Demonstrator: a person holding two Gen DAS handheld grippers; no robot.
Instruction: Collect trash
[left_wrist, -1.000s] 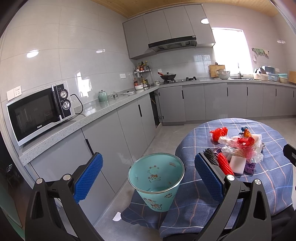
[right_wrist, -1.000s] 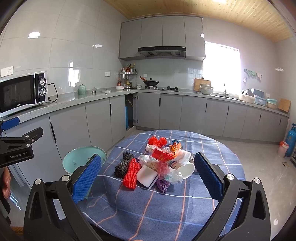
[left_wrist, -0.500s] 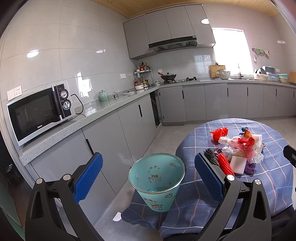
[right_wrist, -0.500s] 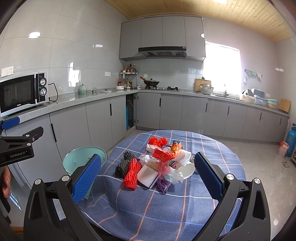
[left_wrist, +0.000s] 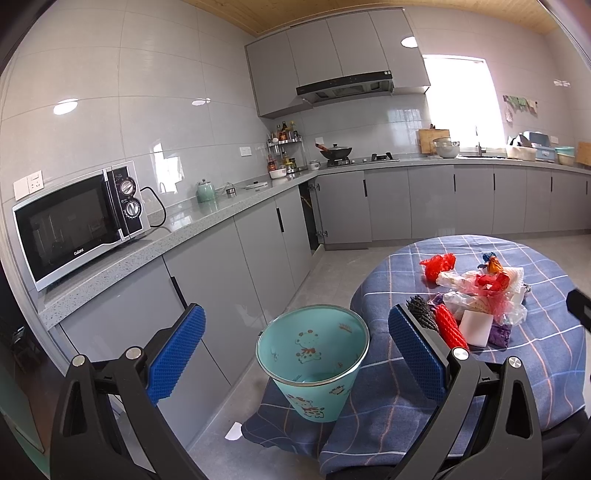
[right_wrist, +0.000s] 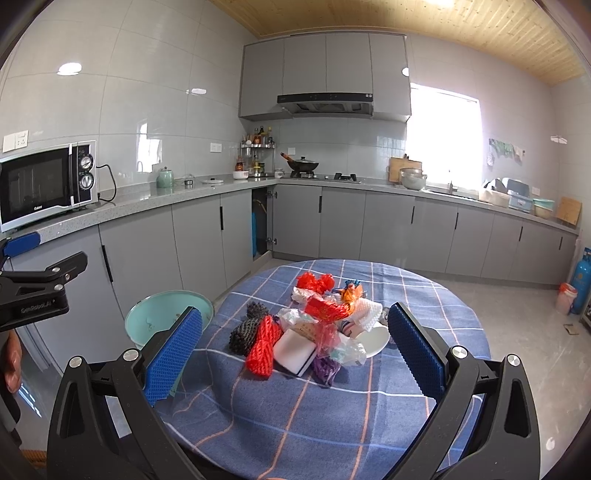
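A heap of trash (right_wrist: 314, 328) lies mid-table on the blue checked cloth (right_wrist: 295, 406): red foam net (right_wrist: 260, 349), black net (right_wrist: 242, 332), white block (right_wrist: 295, 349), crumpled wrappers, a white plate (right_wrist: 373, 341). The same trash heap (left_wrist: 476, 306) shows in the left wrist view. A teal bin (left_wrist: 314, 354) with cartoon prints stands on the floor at the table's left edge; the bin's rim (right_wrist: 147, 317) shows in the right wrist view. My left gripper (left_wrist: 295, 354) hangs open above the bin. My right gripper (right_wrist: 295, 350) is open, short of the heap, holding nothing.
Grey cabinets and a counter (left_wrist: 155, 247) run along the left and back walls, with a microwave (left_wrist: 77, 221) on it. A white scrap (left_wrist: 233, 431) lies on the floor beside the bin. A blue gas cylinder (right_wrist: 581, 280) stands far right. A hand (right_wrist: 11, 354) shows at the left edge.
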